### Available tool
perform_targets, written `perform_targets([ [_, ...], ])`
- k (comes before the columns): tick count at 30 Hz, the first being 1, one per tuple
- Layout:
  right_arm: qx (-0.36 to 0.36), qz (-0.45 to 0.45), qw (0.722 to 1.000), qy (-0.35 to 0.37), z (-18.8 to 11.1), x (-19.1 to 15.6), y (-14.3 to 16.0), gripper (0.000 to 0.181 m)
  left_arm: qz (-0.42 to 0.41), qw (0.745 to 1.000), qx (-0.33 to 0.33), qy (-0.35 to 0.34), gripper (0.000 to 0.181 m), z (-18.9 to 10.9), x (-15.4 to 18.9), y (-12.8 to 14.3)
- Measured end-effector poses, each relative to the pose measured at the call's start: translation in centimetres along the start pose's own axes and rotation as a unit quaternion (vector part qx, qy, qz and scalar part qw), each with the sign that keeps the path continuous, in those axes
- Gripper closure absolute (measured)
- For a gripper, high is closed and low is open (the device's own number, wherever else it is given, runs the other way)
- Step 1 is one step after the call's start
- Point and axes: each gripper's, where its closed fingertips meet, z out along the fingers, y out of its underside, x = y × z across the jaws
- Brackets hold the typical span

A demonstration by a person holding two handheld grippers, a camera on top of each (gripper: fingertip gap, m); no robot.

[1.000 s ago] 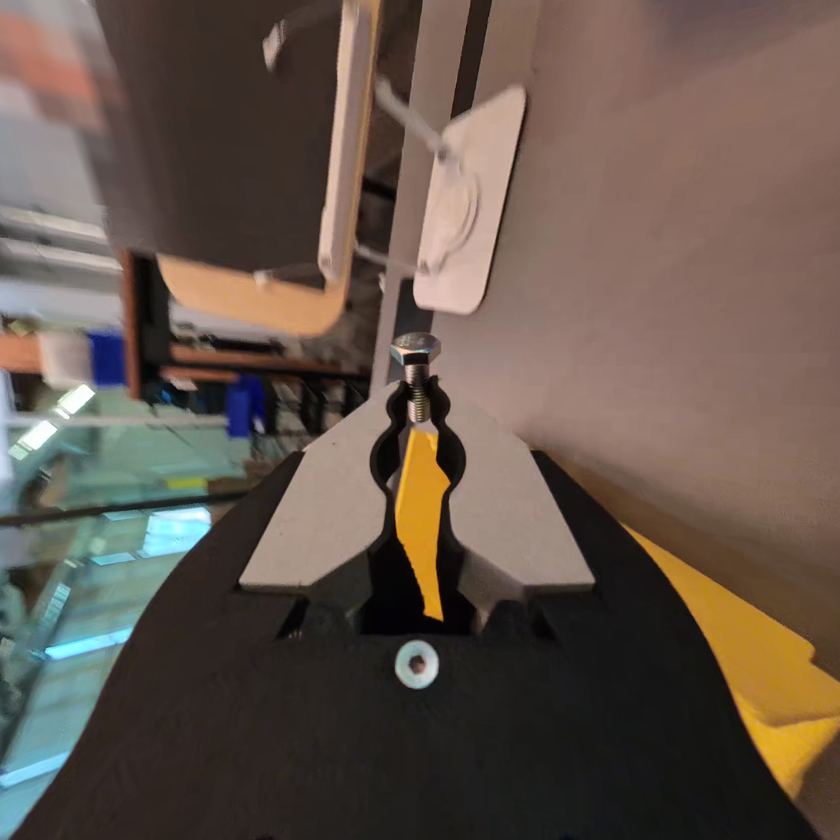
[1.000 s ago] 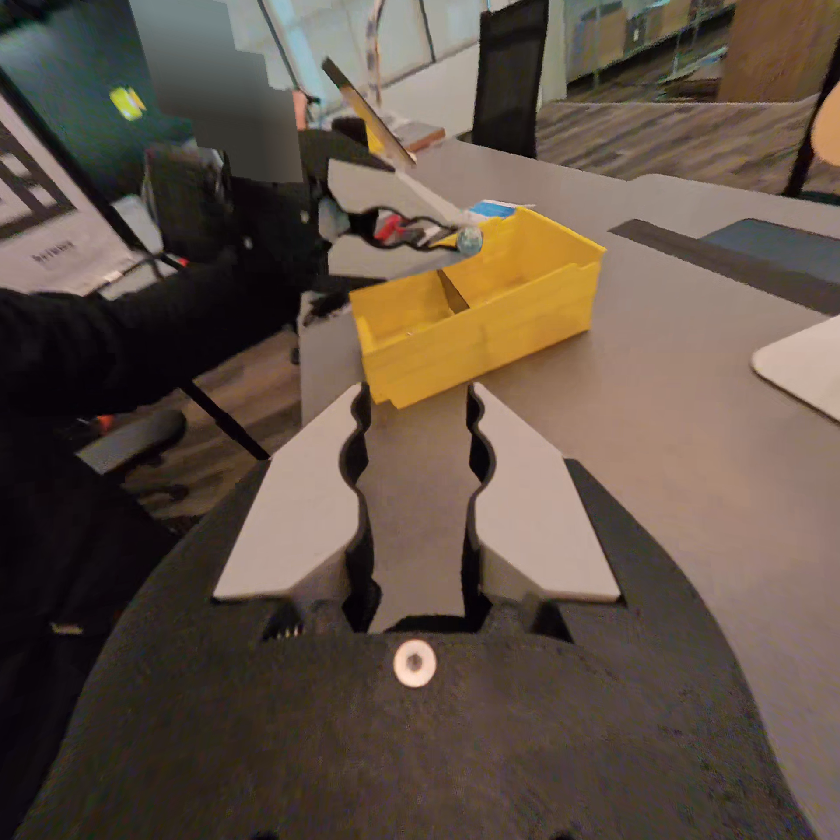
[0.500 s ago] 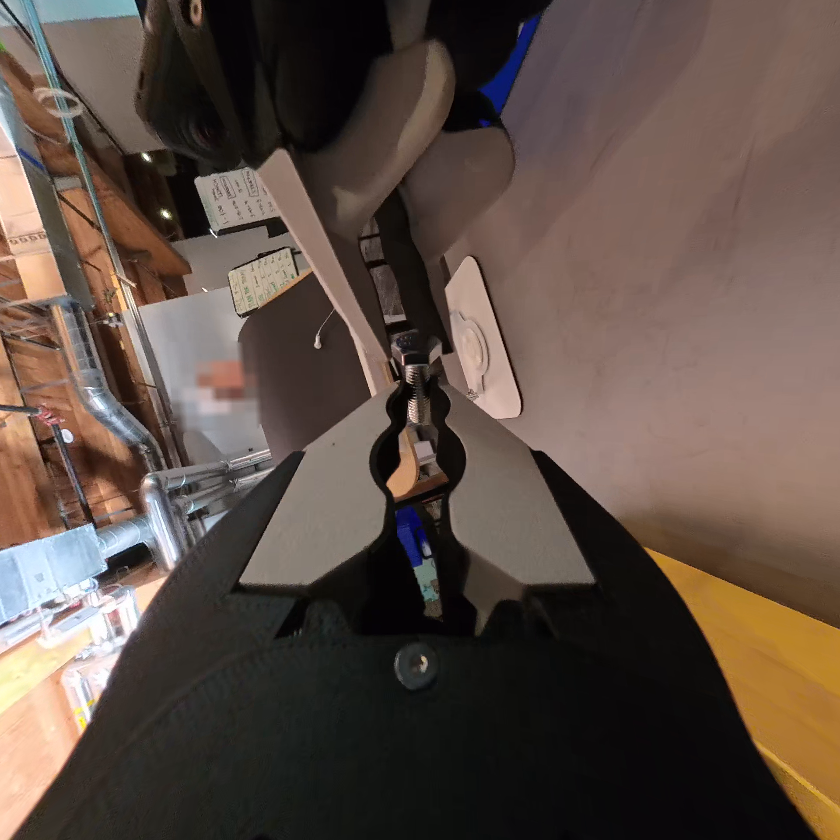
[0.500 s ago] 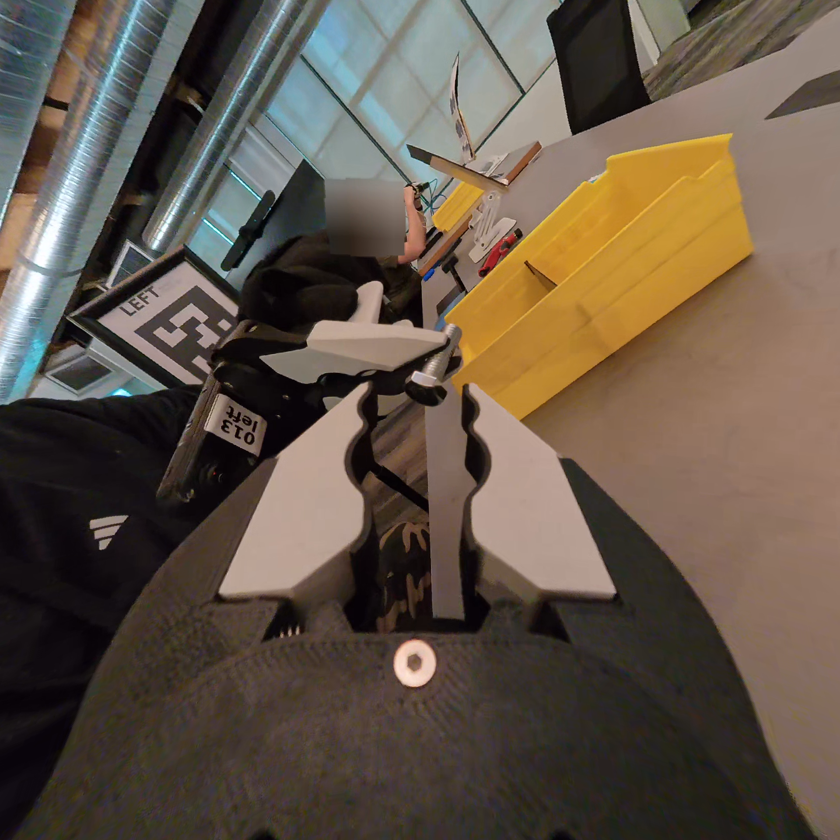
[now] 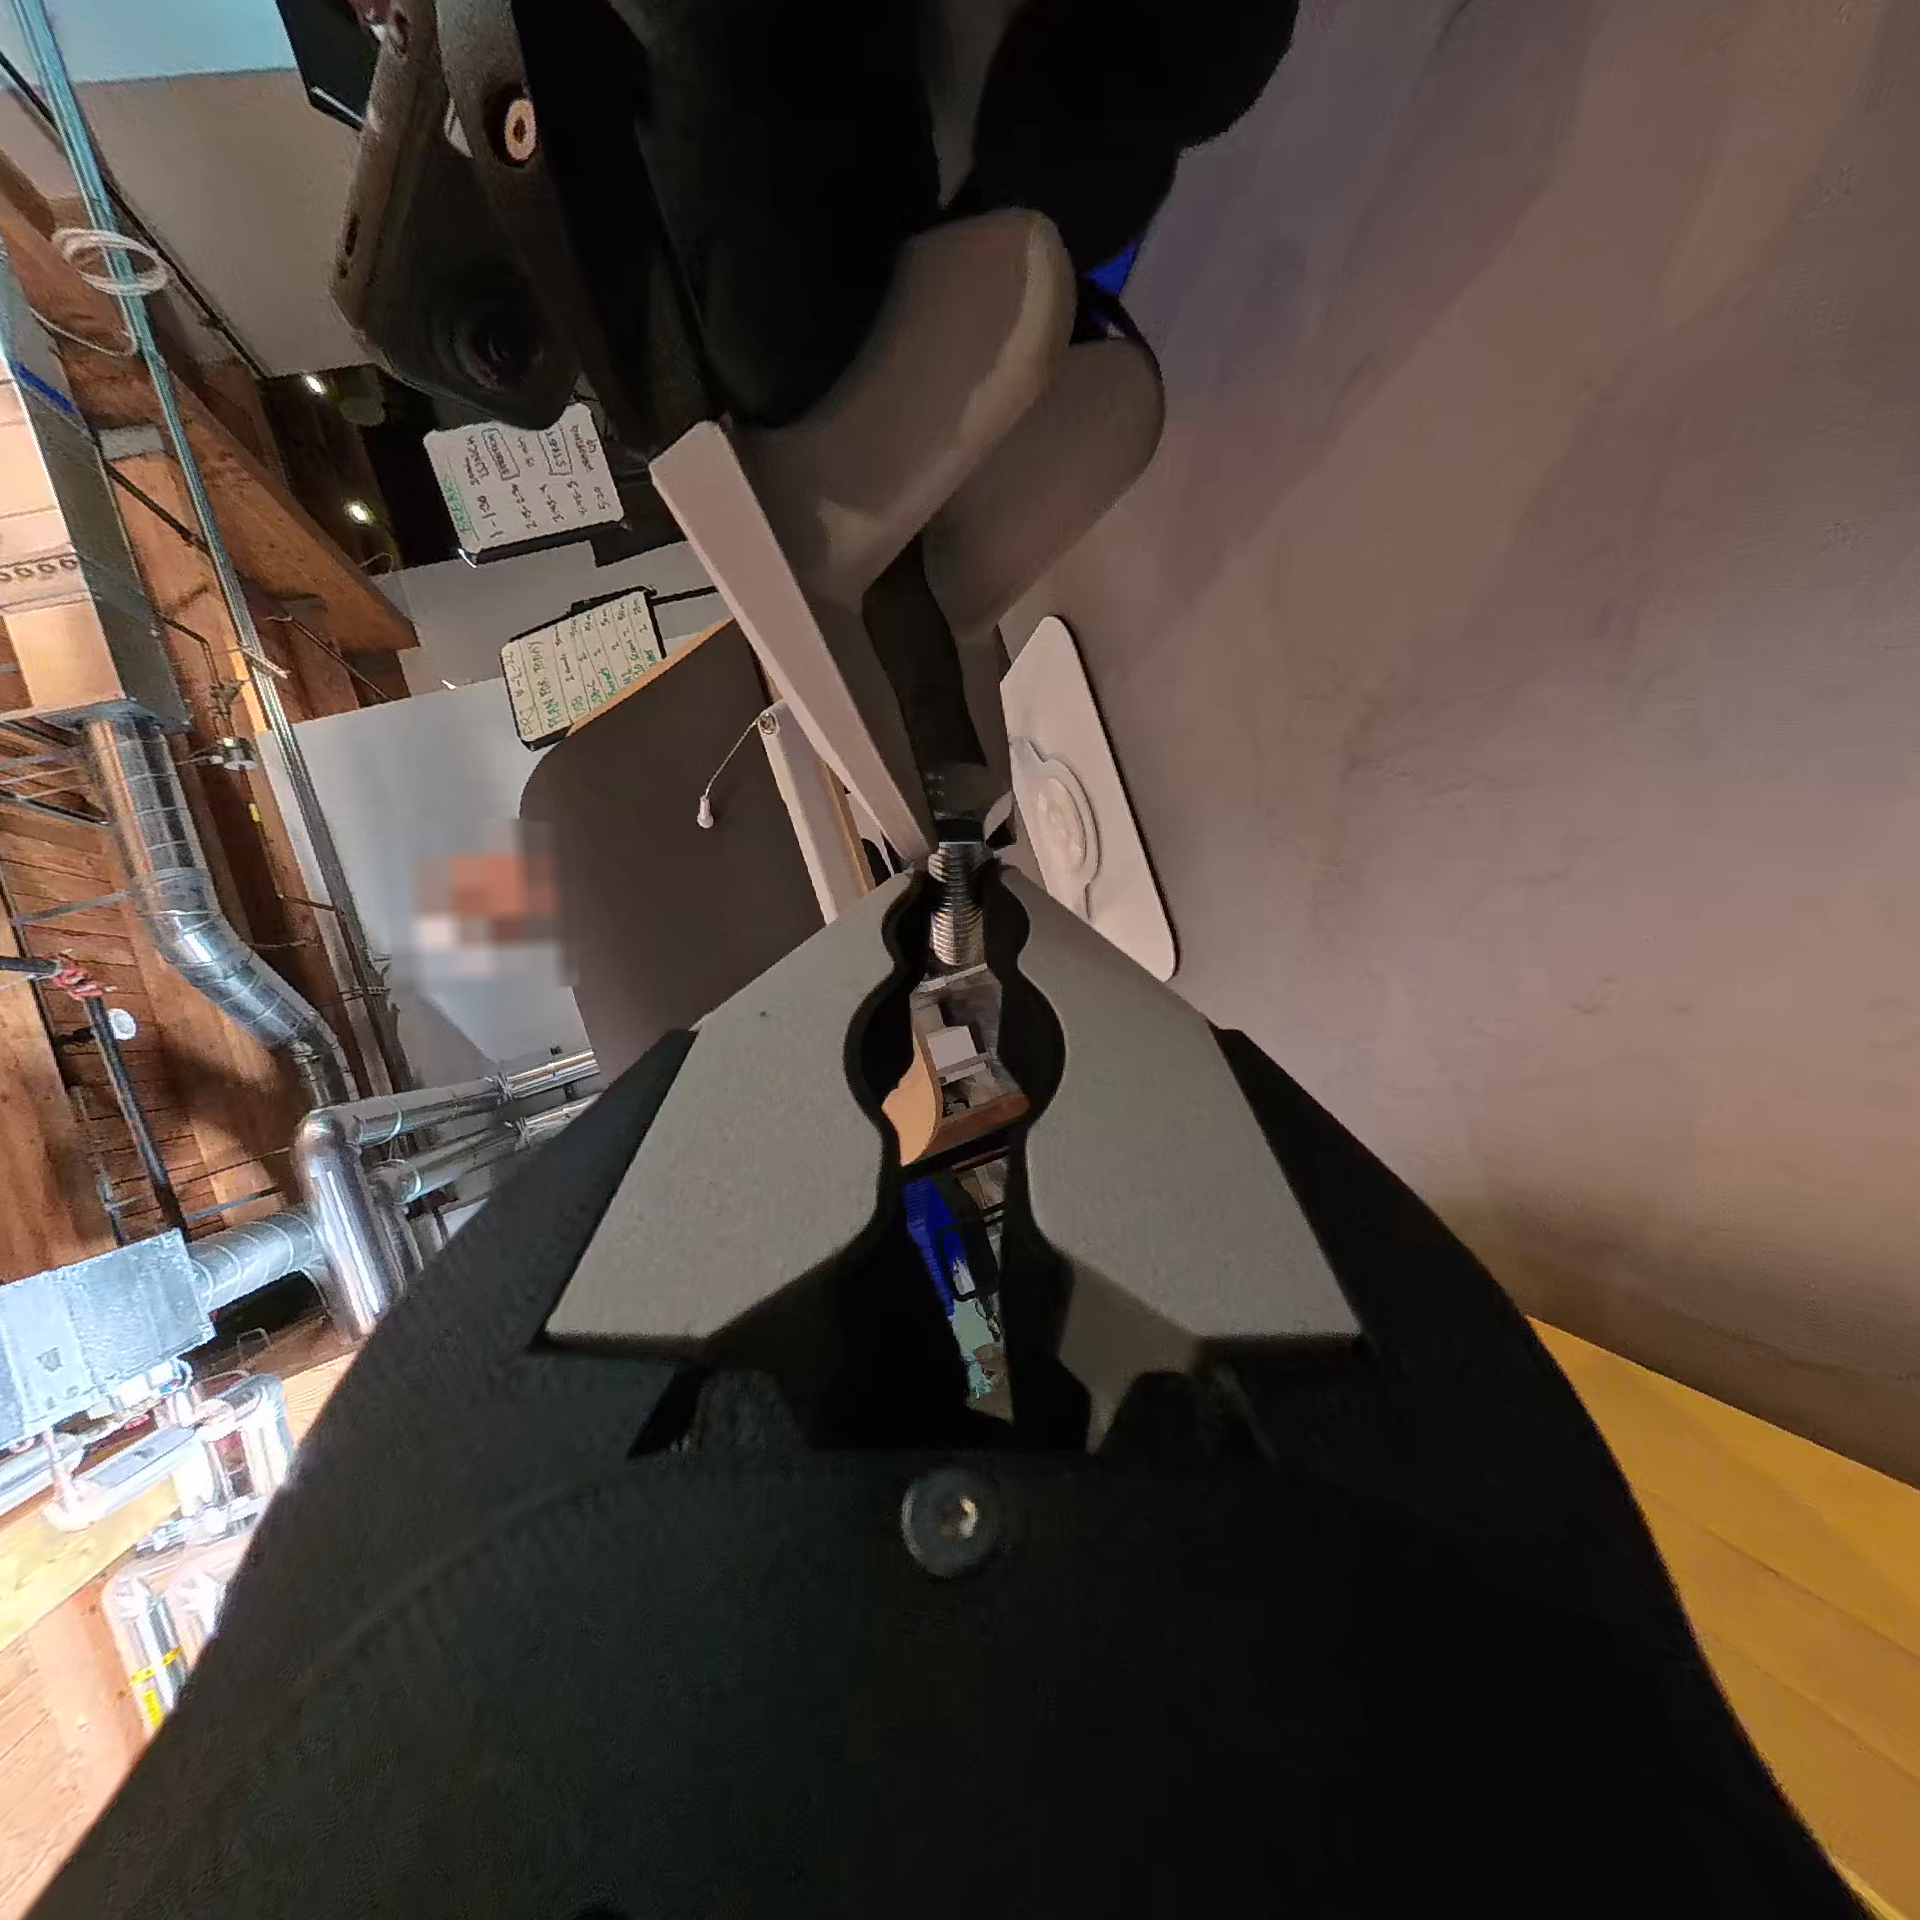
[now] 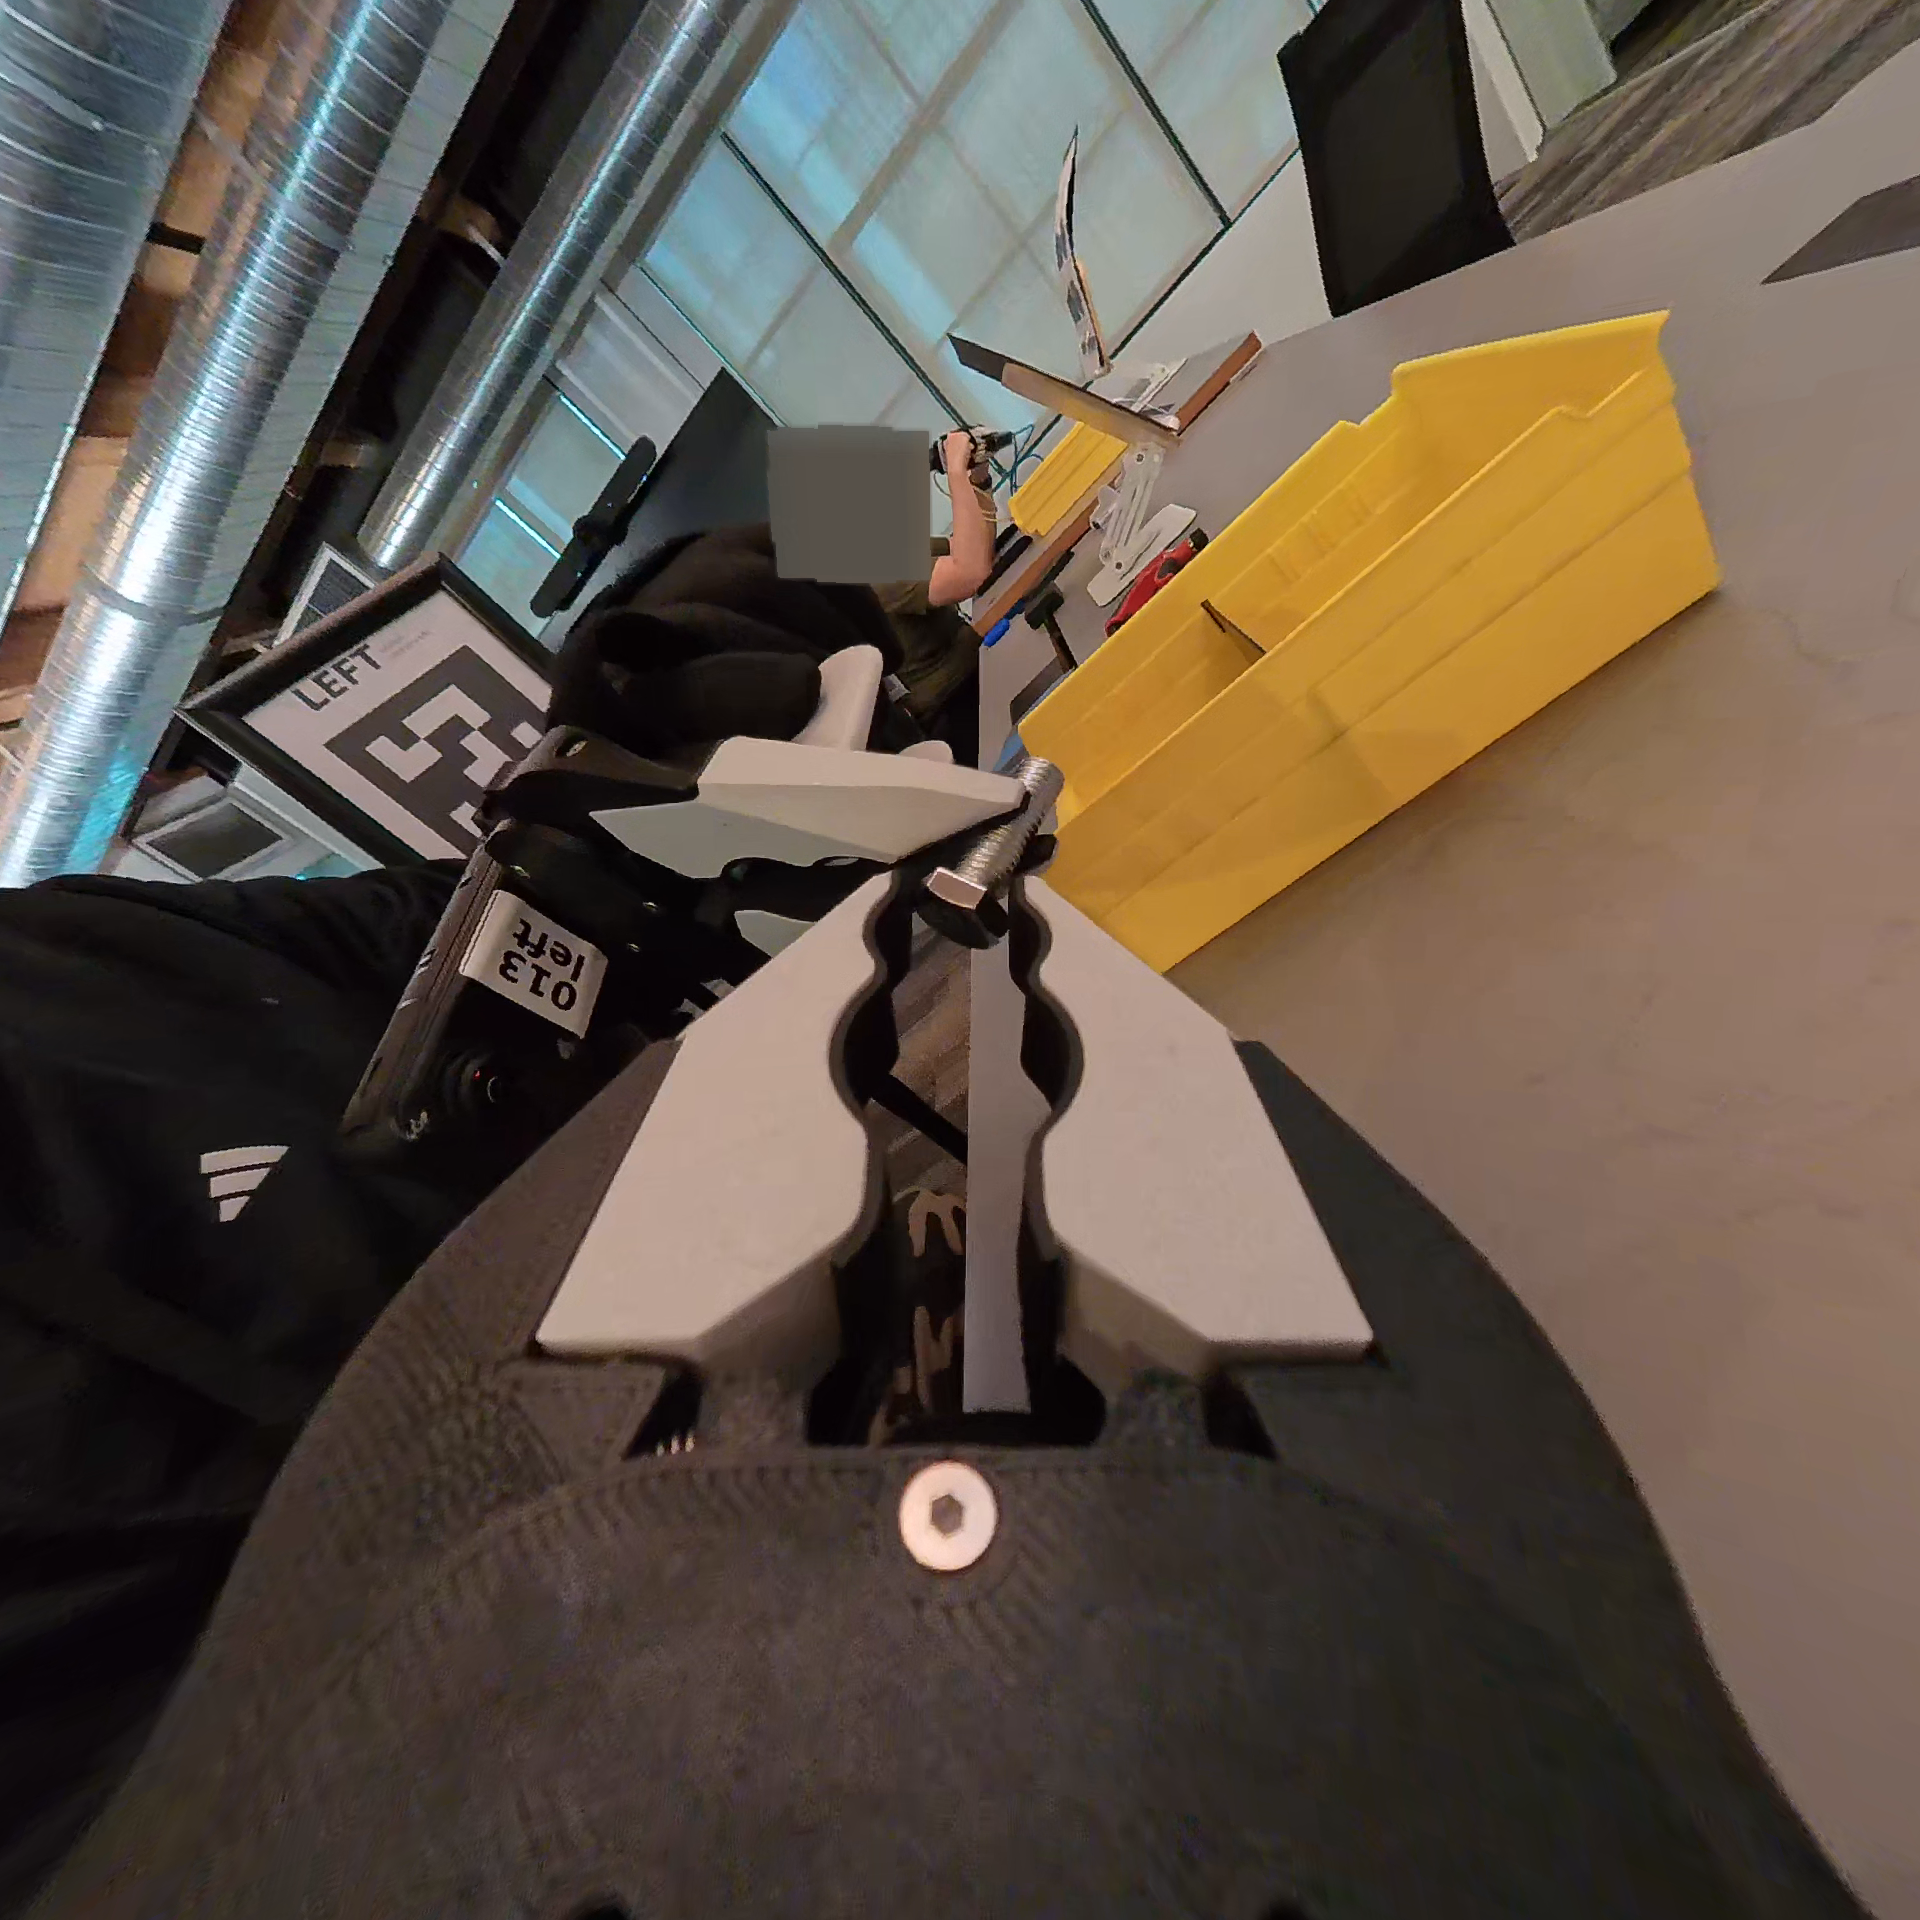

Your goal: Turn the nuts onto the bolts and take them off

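At the centre of the left wrist view, the left gripper (image 5: 954, 896) had its jaws pinched narrowly on the threaded shank of a small silver steel bolt (image 5: 956, 930), holding it in the air clear of the grey table (image 6: 1558, 1039). The bolt's hexagonal end (image 6: 951, 890) pointed away from that gripper; whether it was the head or a nut run up to the end, I could not tell.

What had changed was the other tool. A second earlier the right gripper (image 6: 961, 914) had stood well back with its jaws wide, looking down at the yellow plastic divided bin (image 6: 1455, 582). By this moment it had swung up and come in, jaws drawn narrow, with its tips on either side of the hexagonal end. Whether they were actually clamping it or just bracketing it I could not say.

I took that to mean the approach was over and the turning was about to start. The bin sat on the table in the upper right of the right wrist view, well apart from both grippers.
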Motion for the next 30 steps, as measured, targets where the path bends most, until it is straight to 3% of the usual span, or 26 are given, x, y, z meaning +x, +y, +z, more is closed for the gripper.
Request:
perform_targets([
  [15, 0.021, 0.002, 1.0, -0.01, 0.1, 0.5, -0.3, 0.165, -0.033, 0.999, -0.001, -0.003, 0.169, 0.4, 0.0, 0.5],
  [24, 0.03, -0.009, 1.0, -0.006, -0.4, 0.8, -0.6, 0.165, -0.149, 0.988, 0.014, 0.029, 0.164, 0.3, 0.0, 1.5],
  [27, 0.033, -0.021, 0.999, -0.002, -0.5, 0.7, -0.7, 0.165, -0.228, 0.971, 0.035, 0.062, 0.163, 0.1, 0.4, 1.5],
  [30, 0.037, -0.048, 0.998, 0.01, -0.8, 0.7, -1.0, 0.165, -0.372, 0.919, 0.077, 0.103, 0.163, -0.3, 0.3, 1.4],
])
